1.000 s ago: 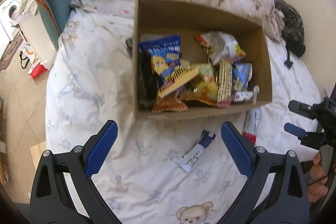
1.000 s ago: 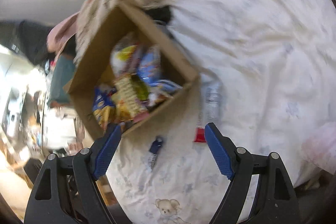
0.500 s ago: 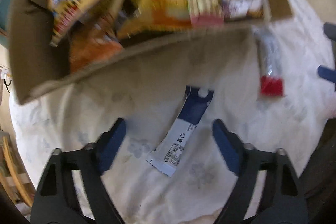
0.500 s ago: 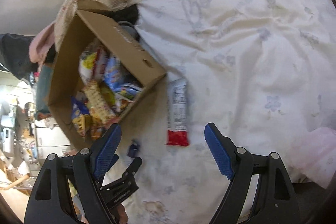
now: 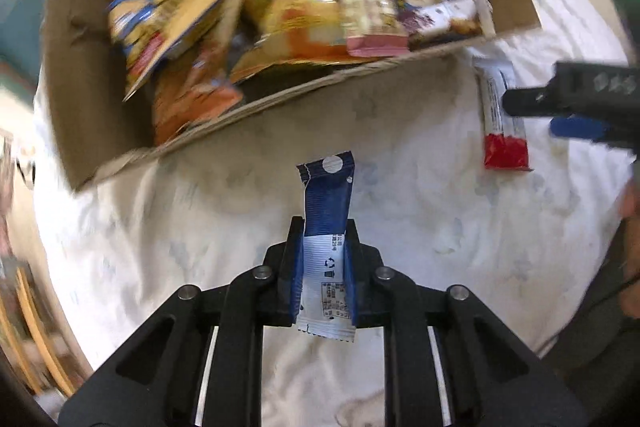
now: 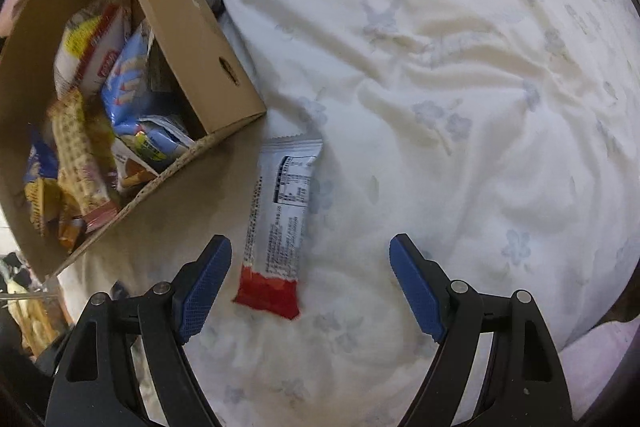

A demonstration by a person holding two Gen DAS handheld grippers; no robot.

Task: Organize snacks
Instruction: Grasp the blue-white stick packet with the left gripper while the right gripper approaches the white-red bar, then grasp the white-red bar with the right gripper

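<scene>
Rumpled floral bedsheet [image 6: 460, 107], cardboard box [image 6: 192, 27]

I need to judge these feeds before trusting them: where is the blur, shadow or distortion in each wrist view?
Left wrist view: snacks in the cardboard box are motion-smeared, while the blue-and-white packet clamped in the left gripper is sharp; the box shades the sheet beside it. Right wrist view: mostly sharp, the red-ended bar has legible print, the box contents are slightly smeared, and fisheye bending darkens the edges.
</scene>
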